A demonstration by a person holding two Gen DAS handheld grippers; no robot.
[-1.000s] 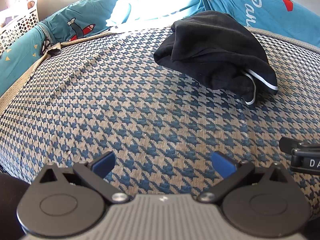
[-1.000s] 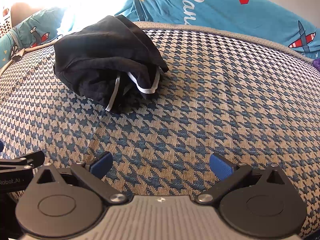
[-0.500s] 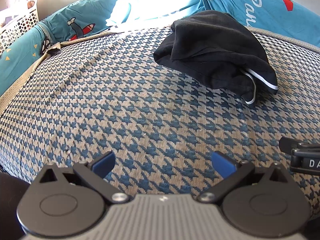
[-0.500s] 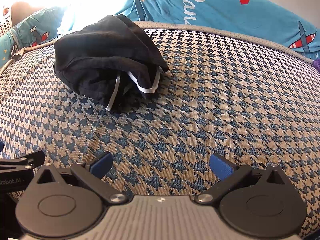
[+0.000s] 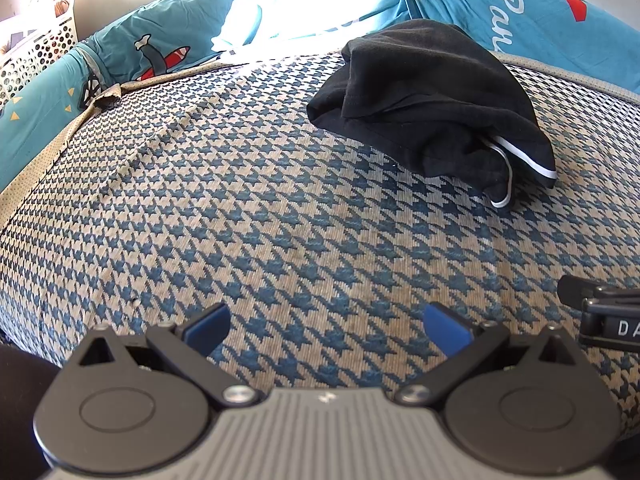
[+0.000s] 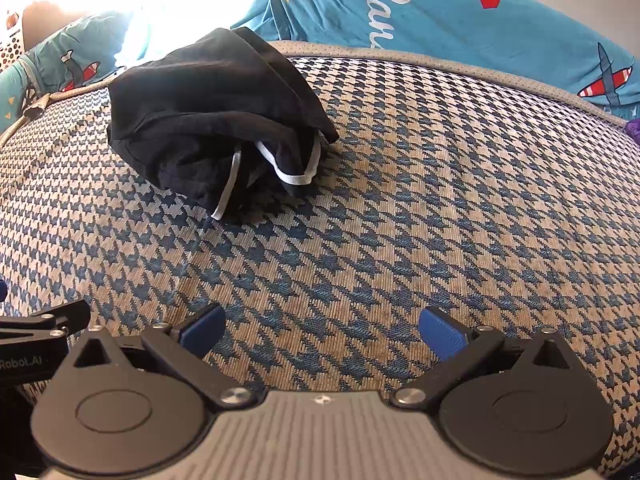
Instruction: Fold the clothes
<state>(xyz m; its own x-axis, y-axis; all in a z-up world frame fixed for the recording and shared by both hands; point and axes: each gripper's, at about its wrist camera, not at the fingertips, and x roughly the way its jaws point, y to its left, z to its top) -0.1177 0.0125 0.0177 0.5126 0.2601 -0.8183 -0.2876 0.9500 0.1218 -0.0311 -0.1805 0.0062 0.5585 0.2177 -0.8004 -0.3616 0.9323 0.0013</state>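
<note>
Nothing has shifted over the last second: the left gripper (image 5: 326,330) and right gripper (image 6: 320,330) still hover wide open and empty, leaving the crumpled black garment (image 6: 216,120) near the bed's (image 6: 440,200) far edge unfolded.

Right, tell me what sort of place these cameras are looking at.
Probably a bedroom, on a bed: a houndstooth-patterned mat covers the sleeping surface, teal bedding printed with aeroplanes lies along its far edge, and a crumpled black garment waits on top.

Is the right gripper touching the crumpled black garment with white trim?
Apart. The right wrist view shows the open right gripper well short of the black garment, with bare houndstooth mat between.
</note>
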